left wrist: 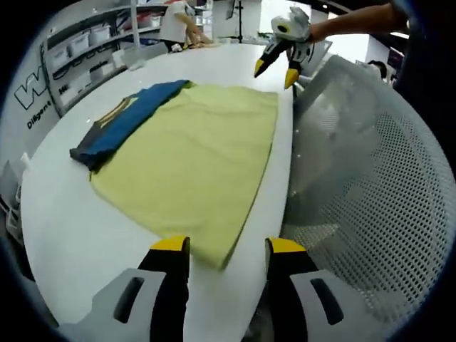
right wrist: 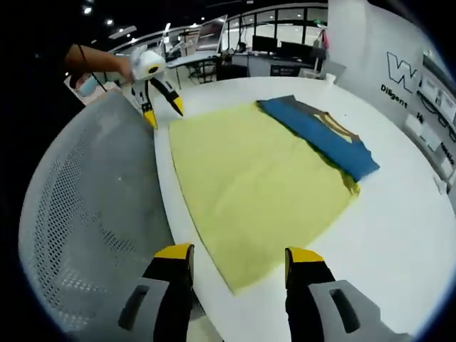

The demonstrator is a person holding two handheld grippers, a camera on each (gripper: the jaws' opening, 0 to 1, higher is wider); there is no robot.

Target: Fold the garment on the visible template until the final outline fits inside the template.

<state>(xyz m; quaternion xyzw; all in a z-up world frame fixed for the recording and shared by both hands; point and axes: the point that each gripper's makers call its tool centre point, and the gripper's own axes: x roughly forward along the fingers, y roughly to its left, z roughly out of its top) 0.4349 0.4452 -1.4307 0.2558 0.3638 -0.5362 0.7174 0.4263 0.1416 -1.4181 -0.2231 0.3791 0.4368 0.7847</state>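
Note:
A yellow-green sheet [left wrist: 192,157] lies flat on the white table [left wrist: 71,228], reaching the table's edge by the chair. A folded blue garment [left wrist: 121,125] with a dark collar rests along the sheet's far side, partly on it. My left gripper [left wrist: 228,249] is open just above the sheet's near corner, holding nothing. At the sheet's opposite corner my right gripper [left wrist: 276,73] hangs open. In the right gripper view the right gripper [right wrist: 239,256] is open over a corner of the sheet [right wrist: 249,178]. The blue garment [right wrist: 320,132] lies beyond, and the left gripper [right wrist: 163,112] is open.
A grey mesh chair back [left wrist: 370,178] presses against the table edge beside the sheet; it is the mesh chair back [right wrist: 92,214] in the right gripper view. Shelves with bins [left wrist: 85,50] line the wall. A person [left wrist: 178,21] stands at the table's far end.

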